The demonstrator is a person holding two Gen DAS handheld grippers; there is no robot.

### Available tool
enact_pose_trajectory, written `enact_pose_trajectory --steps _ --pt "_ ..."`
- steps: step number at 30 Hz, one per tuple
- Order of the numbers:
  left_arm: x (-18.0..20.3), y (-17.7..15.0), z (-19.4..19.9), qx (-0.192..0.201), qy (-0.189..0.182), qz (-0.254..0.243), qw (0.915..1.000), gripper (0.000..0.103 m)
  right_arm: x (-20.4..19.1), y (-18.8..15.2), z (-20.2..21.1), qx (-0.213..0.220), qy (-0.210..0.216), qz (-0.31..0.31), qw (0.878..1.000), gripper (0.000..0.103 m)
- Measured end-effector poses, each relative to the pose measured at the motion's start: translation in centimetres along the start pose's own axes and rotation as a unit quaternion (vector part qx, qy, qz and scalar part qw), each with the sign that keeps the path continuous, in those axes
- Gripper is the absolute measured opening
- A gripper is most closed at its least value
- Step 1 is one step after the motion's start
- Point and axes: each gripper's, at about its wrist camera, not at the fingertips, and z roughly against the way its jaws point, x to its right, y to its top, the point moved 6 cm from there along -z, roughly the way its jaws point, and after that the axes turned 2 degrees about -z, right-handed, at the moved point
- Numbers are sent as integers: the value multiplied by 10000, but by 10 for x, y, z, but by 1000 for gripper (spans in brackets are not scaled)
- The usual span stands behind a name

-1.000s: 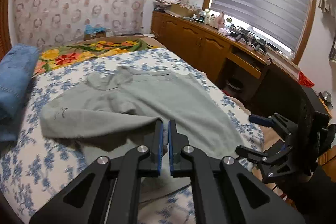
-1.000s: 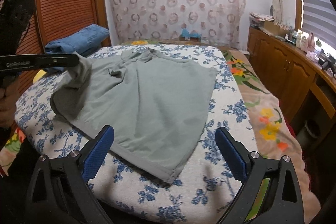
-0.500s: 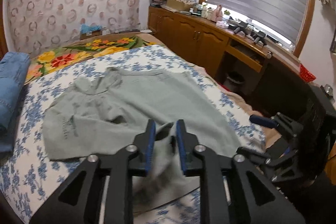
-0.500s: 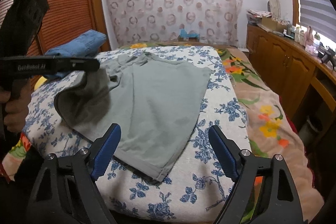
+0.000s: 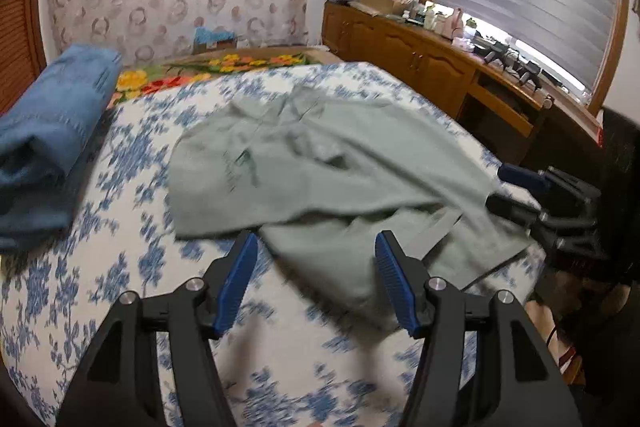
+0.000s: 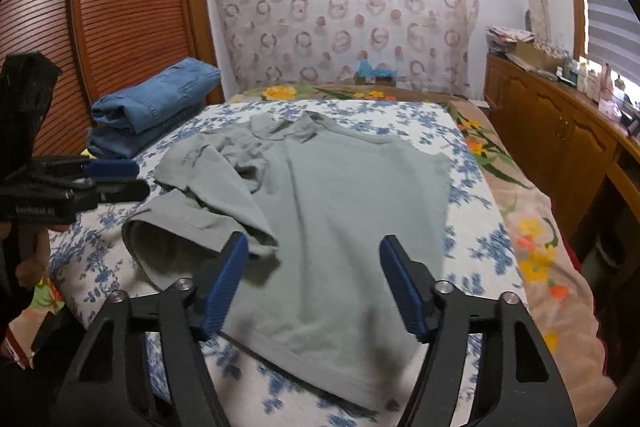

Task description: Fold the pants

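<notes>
Garment: a pale grey-green, soft knit garment [image 6: 340, 211] is spread on the bed, whose cover is a white sheet with blue flowers [image 6: 472, 227]. It reads more as a collared top than as pants; the task's thing is taken to be this piece.
Garment place: ahead of and below both claws; its near hem lies between and just beyond the right claw's pads, and its side flap lies ahead and to the right of the left claw.
Left claw: the left claw [image 5: 316, 279] stands apart with nothing between its pads; its jaws have just been opening, and the folded-over flap [image 6: 200, 215] is seen lying free on the sheet.
Right claw: the right claw [image 6: 316, 283] is parted, its jaws have just been closing, and no cloth is pinched; it hangs over the near hem.
Step in hand: judged to be the release after the side flap was laid inward, with the next pinch to be taken.
How to do it well: the flap should be flattened before a new grasp is taken, as it is rumpled and doubled near the left edge. Only 1 layer of hem should be pinched at its corner, and the cloth should be lifted low and drawn straight so the fold edge stays parallel to the garment's side.
Other things: folded blue denim [image 6: 156, 107] is stacked beyond and to the left of the claws, apart from the garment.
Writing: small dark print on the garment's chest [image 5: 240, 167] is too blurred to read; white lettering on the left claw's side, in the right wrist view, cannot be made out either.
</notes>
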Motion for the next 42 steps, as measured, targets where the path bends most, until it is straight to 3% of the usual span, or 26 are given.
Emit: enact_pose_trajectory --steps 4,11,24,27,28,31,33,38,42 --pt "-12 -13 -4 -133 63 102 9998 61 -12 1 -11 -103 97 86 9999 43" --pt "-28 -36 -13 -435 338 276 9981 61 -25 -6 -34 -407 227 143 9988 37" --pt "-17 -44 -10 -205 754 -5 9969 61 -26 -20 -50 -776 238 109 9966 32" --pt "-18 -43 -10 -160 764 -15 9969 61 -26 -19 -51 -795 271 74 9964 26" --pt "-18 -44 -10 -163 760 -15 9970 61 -28 -19 -52 -801 274 99 9964 20" --pt "-19 -43 -9 -183 754 17 9970 61 -33 -17 -49 -708 291 209 9968 7" --pt "-18 -43 -9 -201 726 57 9971 61 -37 -15 -45 -580 264 287 9976 4" --pt "-17 -43 -7 -247 604 81 9978 61 -46 -3 -29 -187 194 449 9986 2" --pt "-16 -39 3 -99 593 181 9980 61 -48 7 -16 150 -193 707 9972 2"
